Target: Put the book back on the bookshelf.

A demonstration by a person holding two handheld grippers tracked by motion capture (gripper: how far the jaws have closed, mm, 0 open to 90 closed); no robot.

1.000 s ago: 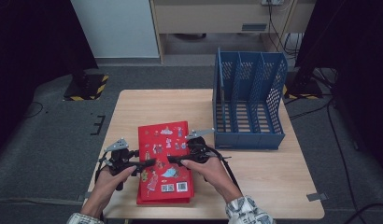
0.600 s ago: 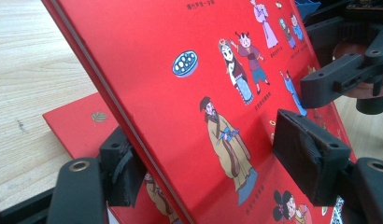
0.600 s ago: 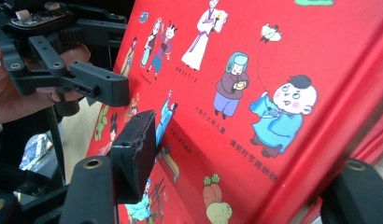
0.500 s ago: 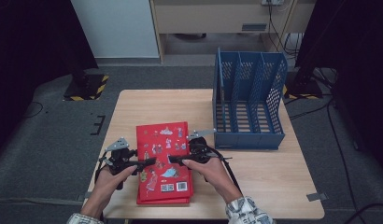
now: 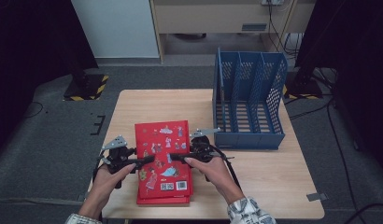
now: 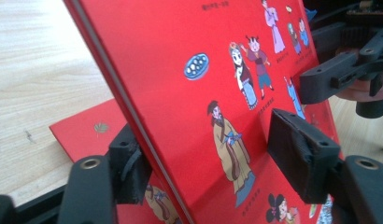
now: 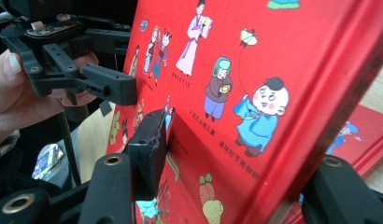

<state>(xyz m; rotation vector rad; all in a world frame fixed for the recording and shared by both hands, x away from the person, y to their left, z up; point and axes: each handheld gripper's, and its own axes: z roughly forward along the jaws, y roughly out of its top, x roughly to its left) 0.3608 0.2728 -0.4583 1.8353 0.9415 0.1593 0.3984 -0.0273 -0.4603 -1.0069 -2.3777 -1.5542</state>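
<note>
A stack of red picture books lies on the wooden table. The top red book is tilted off the one beneath. My left gripper straddles its left edge, one jaw under the book and one pad just over the cover. My right gripper straddles the right edge the same way, over the cover. Both pairs of jaws have just been closing with the book between them, and a small gap remains at the pads. Each gripper view also shows the other gripper.
A blue slotted file rack stands at the table's back right, close behind the right hand. Bare wood shows to the right of the books and at the back left. The table's front edge runs just below the stack.
Both hands have stayed at the two sides of the top book. The jaws look a little narrower around its edges than before.
</note>
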